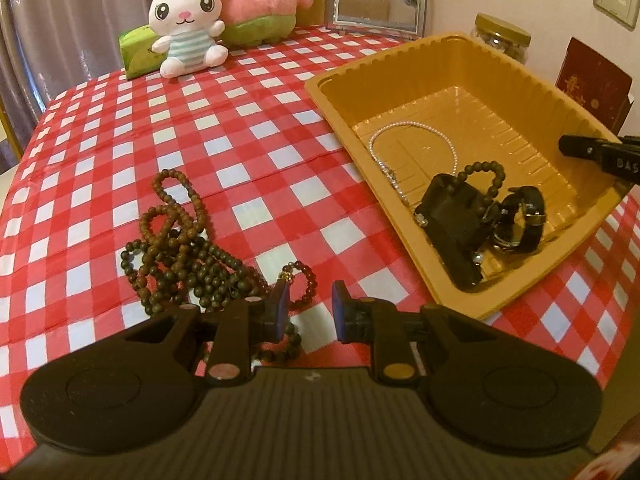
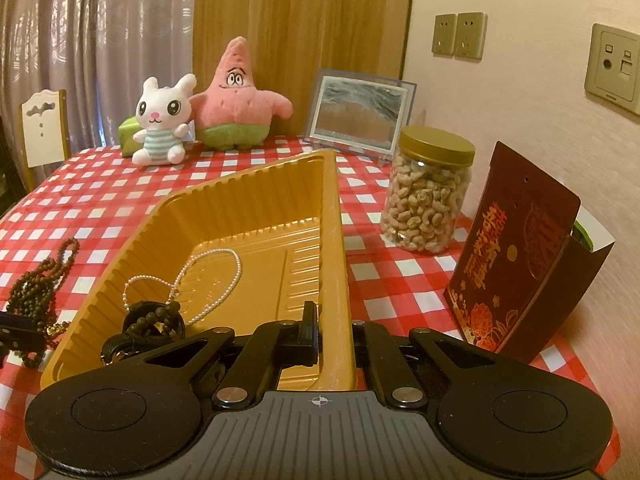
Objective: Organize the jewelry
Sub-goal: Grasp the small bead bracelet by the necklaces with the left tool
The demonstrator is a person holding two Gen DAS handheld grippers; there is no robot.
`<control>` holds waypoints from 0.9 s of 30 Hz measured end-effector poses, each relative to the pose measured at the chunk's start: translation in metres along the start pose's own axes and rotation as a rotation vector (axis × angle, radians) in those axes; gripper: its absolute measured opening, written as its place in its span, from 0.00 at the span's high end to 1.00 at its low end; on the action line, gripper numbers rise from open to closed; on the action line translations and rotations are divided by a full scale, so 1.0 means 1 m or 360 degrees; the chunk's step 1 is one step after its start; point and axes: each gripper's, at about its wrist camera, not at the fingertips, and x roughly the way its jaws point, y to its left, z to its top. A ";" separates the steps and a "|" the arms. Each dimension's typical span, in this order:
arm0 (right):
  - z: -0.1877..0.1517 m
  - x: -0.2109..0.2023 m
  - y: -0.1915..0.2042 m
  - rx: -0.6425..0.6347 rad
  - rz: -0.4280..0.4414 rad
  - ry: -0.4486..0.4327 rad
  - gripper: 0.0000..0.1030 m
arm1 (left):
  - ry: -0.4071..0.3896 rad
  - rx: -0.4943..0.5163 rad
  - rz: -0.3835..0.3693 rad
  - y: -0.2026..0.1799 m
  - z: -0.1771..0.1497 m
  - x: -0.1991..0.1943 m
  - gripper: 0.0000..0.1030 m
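A pile of dark wooden bead strands lies on the checkered cloth just ahead and left of my left gripper, which is open and empty. A small dark red bead bracelet lies by its left fingertip. The orange plastic tray holds a pearl necklace, a dark bead bracelet, a black block and a black watch. My right gripper is shut on the tray's right wall. The pearl necklace and the watch lie inside.
Two plush toys, a green tissue pack and a picture frame stand at the back. A jar of cashews and a dark red paper bag stand right of the tray. A chair is at the left.
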 end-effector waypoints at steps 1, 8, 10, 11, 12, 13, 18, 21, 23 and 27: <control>0.000 0.000 0.000 -0.0001 -0.0001 -0.0001 0.97 | 0.0006 0.0011 0.0001 0.001 0.001 0.003 0.81; 0.000 0.000 0.000 0.0002 -0.0004 0.0002 0.97 | 0.0028 0.0063 0.0024 0.007 0.009 0.021 0.81; 0.000 0.001 0.000 0.0005 -0.0006 0.0005 0.97 | 0.0036 0.0081 0.0028 0.009 0.011 0.026 0.81; -0.001 0.001 0.000 0.0006 -0.0008 0.0006 0.97 | 0.0042 0.0091 0.0029 0.010 0.011 0.028 0.81; -0.001 0.001 -0.001 0.0008 -0.0010 0.0007 0.97 | 0.0047 0.0098 0.0026 0.011 0.012 0.030 0.81; -0.001 0.002 -0.001 0.0009 -0.0010 0.0008 0.97 | 0.0047 0.0103 0.0022 0.013 0.013 0.032 0.81; 0.000 0.002 -0.002 0.0012 -0.0015 0.0013 0.97 | 0.0071 0.0171 -0.0008 0.011 0.009 0.034 0.92; 0.000 0.002 -0.002 0.0015 -0.0019 0.0015 0.97 | 0.0062 0.0218 0.0002 0.006 0.004 0.032 0.94; 0.000 0.002 -0.002 0.0017 -0.0020 0.0016 0.97 | 0.0060 0.0216 0.0010 0.004 0.002 0.031 0.95; 0.001 0.002 -0.002 0.0015 -0.0020 0.0015 0.97 | 0.0066 0.0193 0.0000 0.003 0.000 0.027 0.96</control>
